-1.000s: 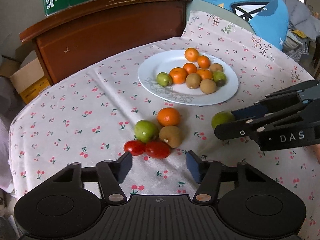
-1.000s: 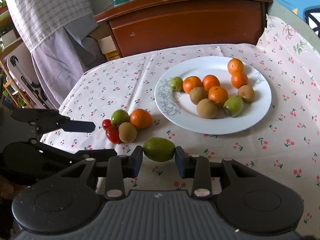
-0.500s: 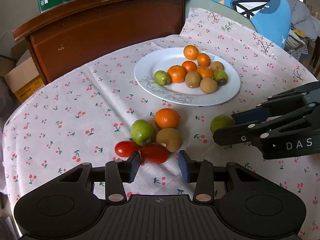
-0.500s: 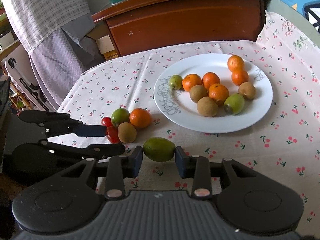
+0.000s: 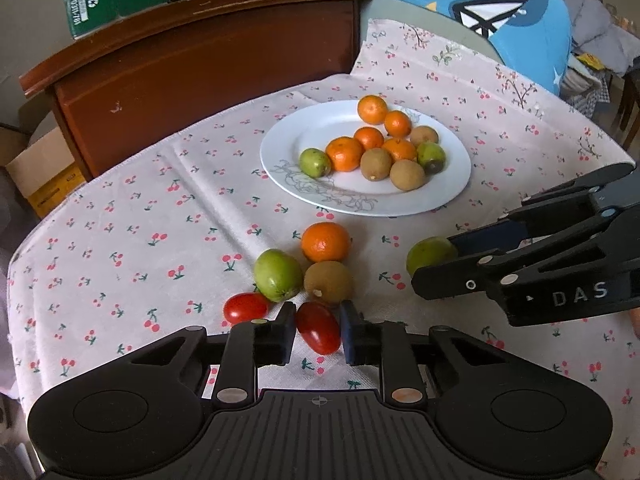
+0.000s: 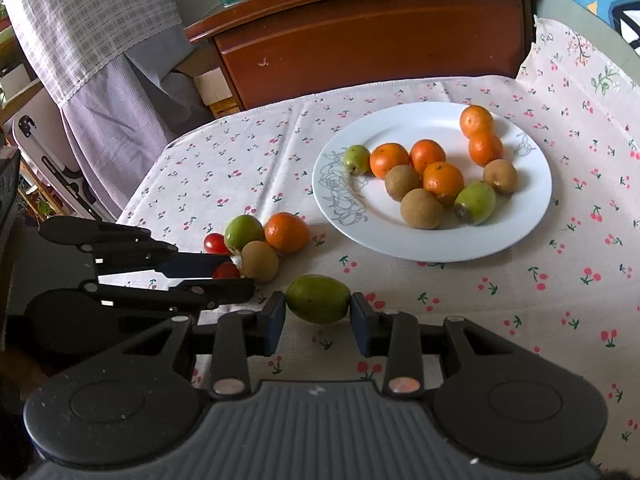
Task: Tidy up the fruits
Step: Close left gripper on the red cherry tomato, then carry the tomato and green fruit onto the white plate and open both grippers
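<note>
With ten fruits already on the white plate (image 5: 448,194) at the far middle of the table (image 5: 120,216), the job looks over halfway. Near its front, the left tool (image 5: 318,330) has its jaws clamped on a red tomato (image 5: 318,328), and the right tool (image 6: 318,310) grips a green fruit (image 6: 318,299). Still loose just left: a second tomato (image 5: 245,307), a green apple (image 5: 278,275), a kiwi (image 5: 328,282) and an orange (image 5: 326,241), bunched together. Bare plate shows along the near and left rim; the cloth between is clear, and the table's left edge is well apart.
</note>
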